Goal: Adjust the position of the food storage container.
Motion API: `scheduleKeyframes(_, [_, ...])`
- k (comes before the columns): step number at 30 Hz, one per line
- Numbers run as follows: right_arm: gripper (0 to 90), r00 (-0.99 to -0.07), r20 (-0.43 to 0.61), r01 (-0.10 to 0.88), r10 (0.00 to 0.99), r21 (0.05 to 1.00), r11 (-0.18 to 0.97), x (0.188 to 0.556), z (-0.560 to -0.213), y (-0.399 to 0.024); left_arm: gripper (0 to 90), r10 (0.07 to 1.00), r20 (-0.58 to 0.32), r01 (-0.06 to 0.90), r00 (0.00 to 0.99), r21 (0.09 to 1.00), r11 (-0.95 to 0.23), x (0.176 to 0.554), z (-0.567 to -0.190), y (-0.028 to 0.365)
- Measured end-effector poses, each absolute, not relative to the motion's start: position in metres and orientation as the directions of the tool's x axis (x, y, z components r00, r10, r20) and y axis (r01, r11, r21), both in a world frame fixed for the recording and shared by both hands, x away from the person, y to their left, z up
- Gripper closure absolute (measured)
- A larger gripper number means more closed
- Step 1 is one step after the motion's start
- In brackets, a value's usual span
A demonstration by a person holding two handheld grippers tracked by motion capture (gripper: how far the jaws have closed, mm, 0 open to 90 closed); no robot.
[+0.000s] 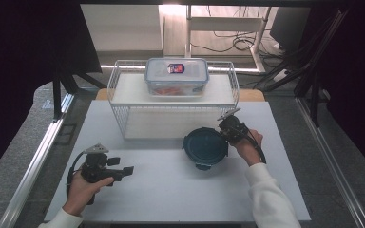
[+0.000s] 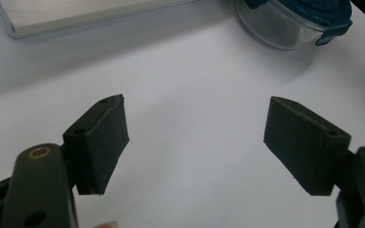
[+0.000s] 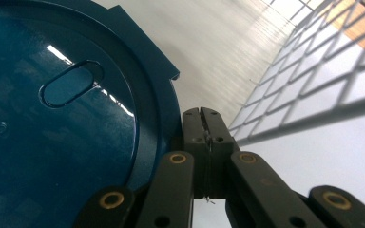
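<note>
Two grippers: right gripper [image 3: 203,124] pressed shut, beside right rim of round dark-blue-lidded glass container [image 1: 205,146]; left gripper [image 2: 195,142] spread apart, farther.

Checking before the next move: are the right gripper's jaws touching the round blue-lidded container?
Cannot tell. In the right gripper view the shut right gripper sits tight beside the lid rim, with no plain contact or gap.

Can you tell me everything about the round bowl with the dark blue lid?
The round clear bowl with a dark blue lid sits upright on the white table, in front of the white wire rack. Its glossy plastic lid is on, with an oval dent on top and side clip flaps. The right gripper, jaws shut, is right beside its rim.
</note>
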State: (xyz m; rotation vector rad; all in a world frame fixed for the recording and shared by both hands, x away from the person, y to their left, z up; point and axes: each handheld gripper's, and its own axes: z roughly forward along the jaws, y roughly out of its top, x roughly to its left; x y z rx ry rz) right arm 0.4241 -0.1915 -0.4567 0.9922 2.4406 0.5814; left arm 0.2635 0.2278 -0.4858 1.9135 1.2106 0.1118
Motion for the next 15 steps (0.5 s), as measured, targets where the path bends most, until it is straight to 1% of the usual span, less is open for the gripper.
scheduleKeyframes(6, [88.7,-0.682,-0.225,0.512,0.696,0.533,0.674,0.419,-0.458,-0.182,22.4,0.778,-0.349,0.708,0.523,0.686,-0.169,0.264,-0.487,0.229])
scheduleKeyframes(15, [88.7,-0.702,-0.207,0.504,0.682,0.533,0.68,0.411,-0.458,-0.171,22.5,0.774,-0.364,0.713,0.518,0.684,-0.155,0.266,-0.487,0.233])
